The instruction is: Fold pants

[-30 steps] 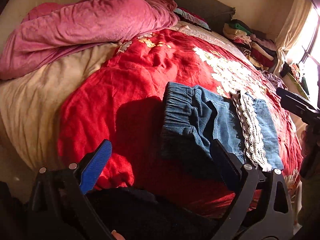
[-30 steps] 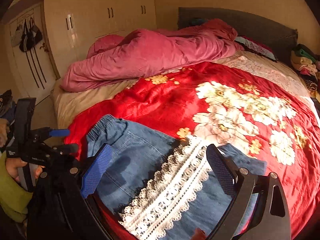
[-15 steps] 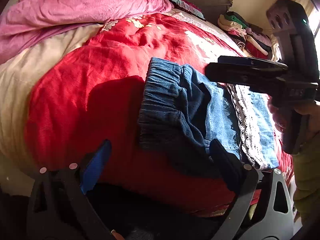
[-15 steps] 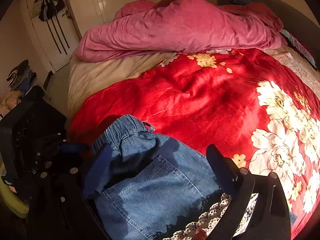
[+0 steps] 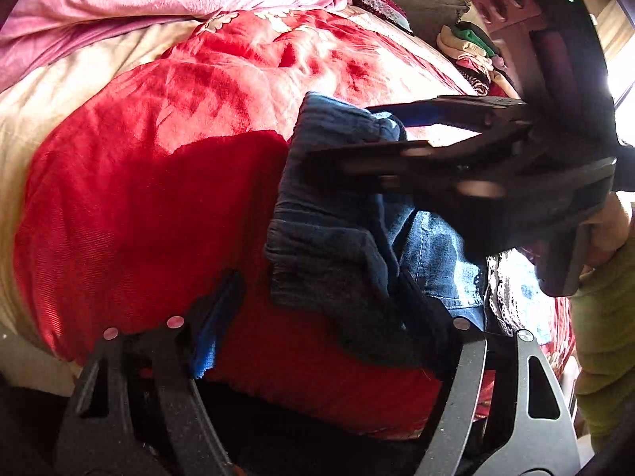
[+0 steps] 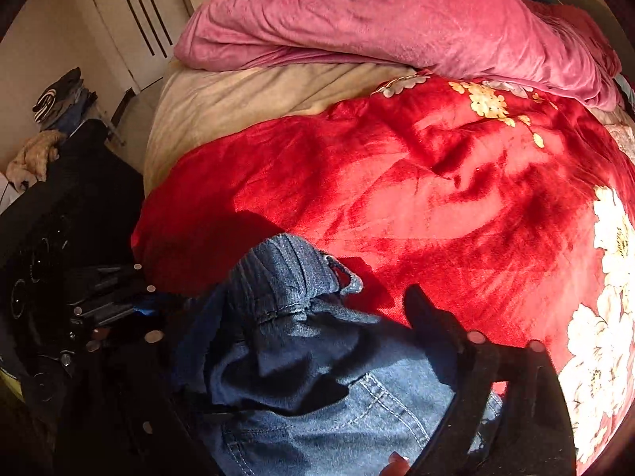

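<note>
Left wrist view shows the denim pants (image 5: pixel 349 214) lying on the red blanket (image 5: pixel 139 198) at the bed's near edge, waistband bunched toward us. Our left gripper (image 5: pixel 317 309) and right gripper (image 5: pixel 357 135) are both closing around that waistband, pads not yet pressing. We should take one corner each, catching both layers, so the band lifts evenly.

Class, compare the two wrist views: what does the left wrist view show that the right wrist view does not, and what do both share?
Only the left wrist view: a stack of folded clothes, the jeans' lace trim and a green sleeve. Only the right wrist view: a white door and a heap of clothes beside it. Both: the jeans, red blanket and pink quilt.
</note>
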